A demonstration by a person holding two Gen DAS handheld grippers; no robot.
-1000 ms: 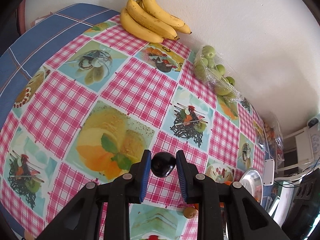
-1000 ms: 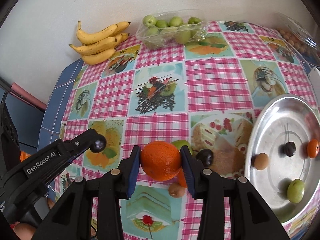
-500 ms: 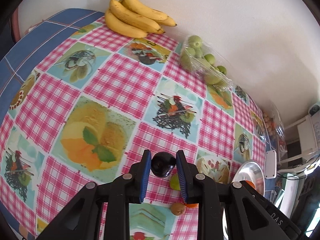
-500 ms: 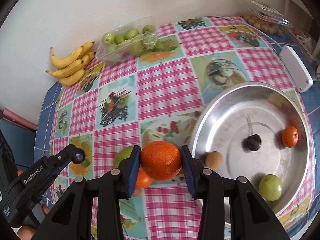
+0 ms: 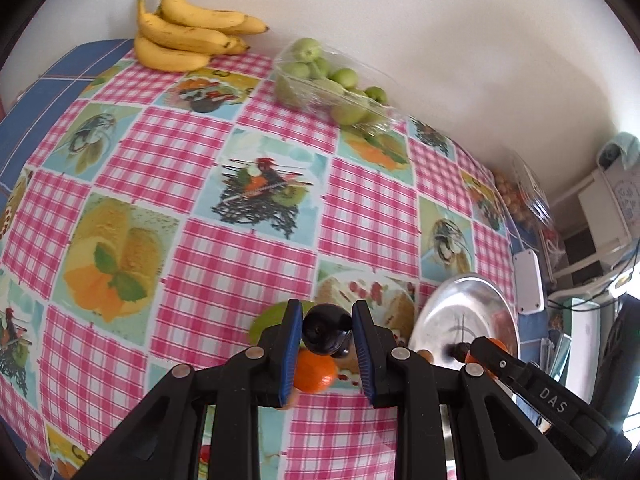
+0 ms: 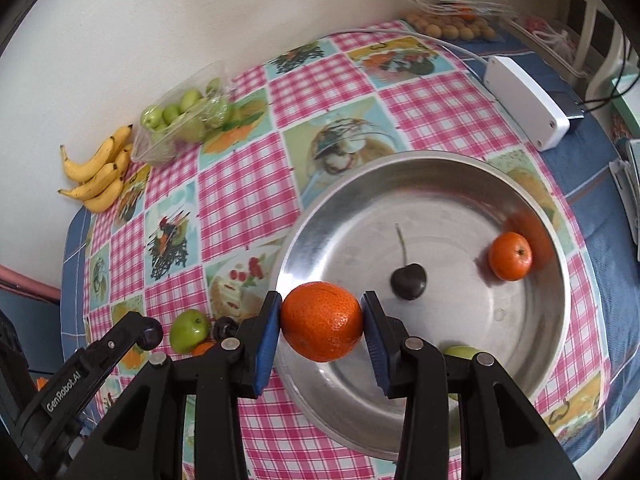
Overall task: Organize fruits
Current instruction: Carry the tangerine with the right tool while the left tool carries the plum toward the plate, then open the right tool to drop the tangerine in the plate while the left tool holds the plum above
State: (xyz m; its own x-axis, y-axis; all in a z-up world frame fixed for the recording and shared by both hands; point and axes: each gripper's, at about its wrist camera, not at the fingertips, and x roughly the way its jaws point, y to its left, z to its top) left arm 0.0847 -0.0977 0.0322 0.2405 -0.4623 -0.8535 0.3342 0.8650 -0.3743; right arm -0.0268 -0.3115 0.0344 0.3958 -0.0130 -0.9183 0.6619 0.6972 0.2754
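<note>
We hold a large orange (image 6: 322,321) pinched between the blue pads of our right gripper (image 6: 322,326), the jaws closed snugly against its sides, and it hangs above the near-left rim of the steel bowl (image 6: 532,344). Inside that bowl lie a dark cherry (image 6: 408,281) with its stem up, a smaller orange (image 6: 510,256) against the far-right wall, and a green fruit (image 6: 460,351) partly hidden behind our right finger. Our left gripper (image 5: 327,334) is closed on a second dark cherry (image 5: 325,329), held above the checked tablecloth (image 5: 168,148). Directly under it on the cloth sit a small orange fruit (image 5: 315,372) and a green apple (image 5: 267,316), just left of the bowl. Farther back, against the wall, we see a bunch of bananas (image 5: 188,38) and a clear bag of green fruit (image 5: 332,88). A white box (image 6: 526,102) lies beyond the bowl's far edge.
</note>
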